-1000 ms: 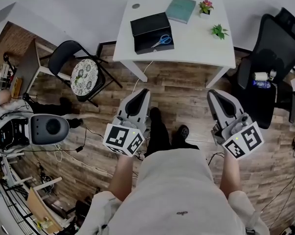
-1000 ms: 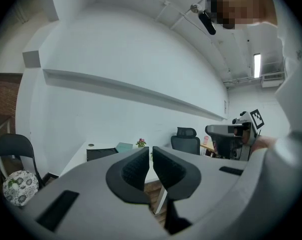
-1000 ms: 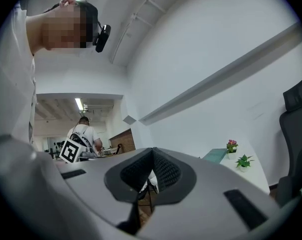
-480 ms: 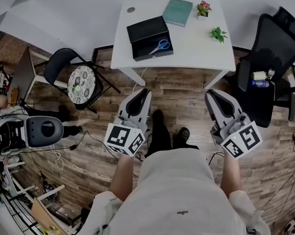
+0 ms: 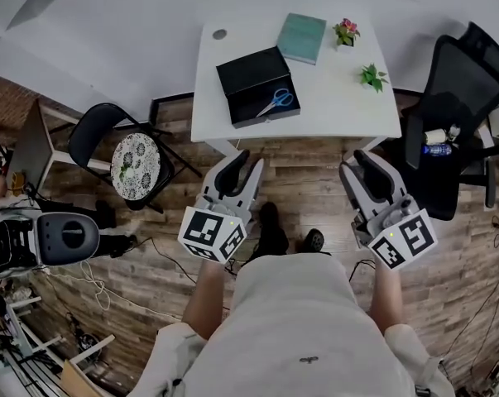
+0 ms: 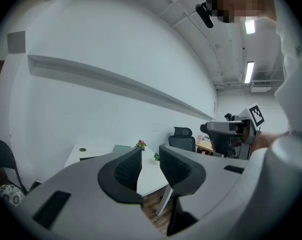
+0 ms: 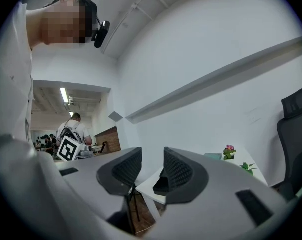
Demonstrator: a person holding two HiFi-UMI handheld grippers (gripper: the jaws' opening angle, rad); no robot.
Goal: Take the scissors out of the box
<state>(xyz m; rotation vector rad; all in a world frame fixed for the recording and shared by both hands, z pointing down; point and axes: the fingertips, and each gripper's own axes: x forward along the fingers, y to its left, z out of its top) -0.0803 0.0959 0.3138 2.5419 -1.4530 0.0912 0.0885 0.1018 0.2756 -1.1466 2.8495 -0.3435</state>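
Box [image 5: 247,74] near table [image 5: 340,102] front edge

The white table [image 5: 332,110] carries an open black box [image 5: 251,74] on its left half, with blue-handled scissors [image 5: 275,102] lying inside, toward the table's near edge. A teal book [image 5: 302,37] lies at the table's far edge, a flowering plant [image 5: 346,31] and a green plant [image 5: 371,76] on its right side. Short of the table's near edge hover the left gripper [image 5: 249,162], jaws parted, and the right gripper [image 5: 354,162] — its jaws have just been opening, only floor between them.
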